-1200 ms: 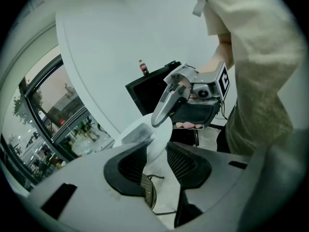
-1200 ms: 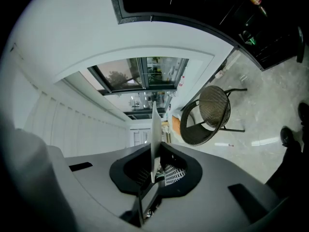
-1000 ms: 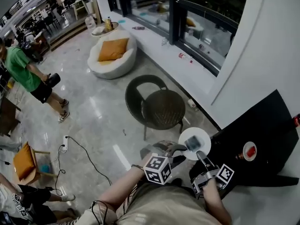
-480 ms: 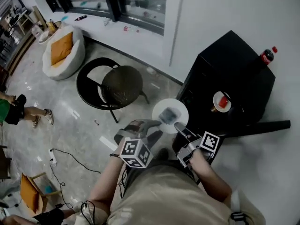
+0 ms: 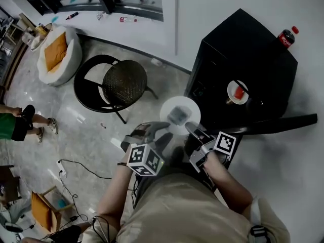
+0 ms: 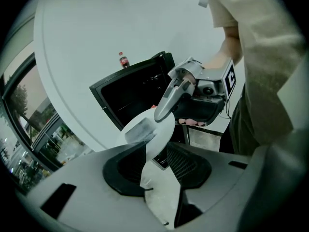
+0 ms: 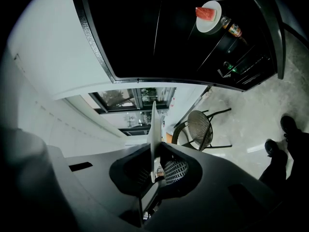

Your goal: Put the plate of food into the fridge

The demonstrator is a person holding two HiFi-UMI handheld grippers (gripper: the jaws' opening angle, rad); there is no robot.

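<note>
Your plate point(image 5: 191, 105) is white, its food point(image 5: 177, 115) grey. The fridge point(image 5: 243, 44) on your right is black; the cushion point(image 5: 55, 50) far left is orange.

Behind the grey left tongs point(image 5: 163, 129) and right tongs point(image 5: 189, 126), each with a black-and-white cube point(image 5: 144, 159), the person wears a tan short-sleeved shirt point(image 5: 177, 206).
</note>
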